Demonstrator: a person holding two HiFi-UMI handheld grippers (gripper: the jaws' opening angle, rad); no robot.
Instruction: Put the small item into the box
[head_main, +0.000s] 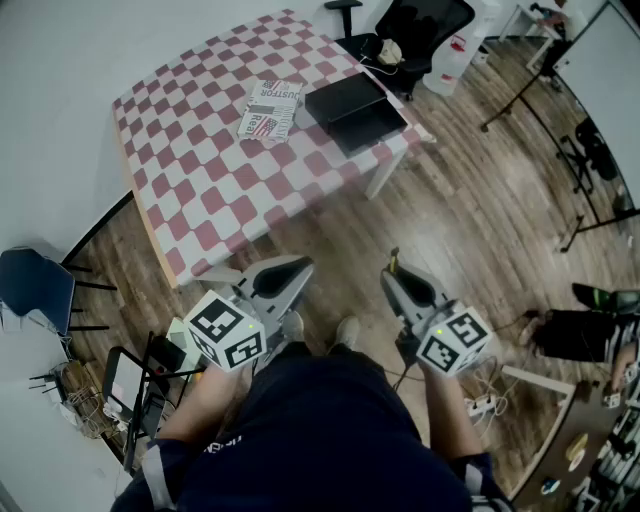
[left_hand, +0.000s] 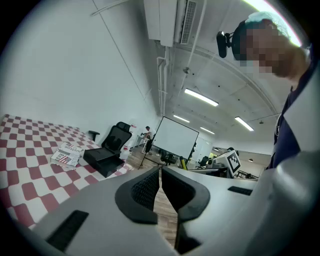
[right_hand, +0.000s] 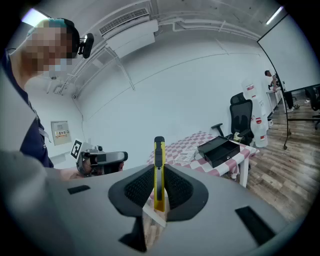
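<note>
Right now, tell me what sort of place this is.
Probably an office or lab workroom, not a home: a large projection screen, a black office chair, long ceiling strip lights, and a checkered table on wood flooring.

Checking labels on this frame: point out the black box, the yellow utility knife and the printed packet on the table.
black box (head_main: 347, 96): head view, its flat dark upper panel.
yellow utility knife (right_hand: 159, 175): right gripper view, mid-handle, between the jaws.
printed packet (head_main: 271, 110): head view, its middle.
</note>
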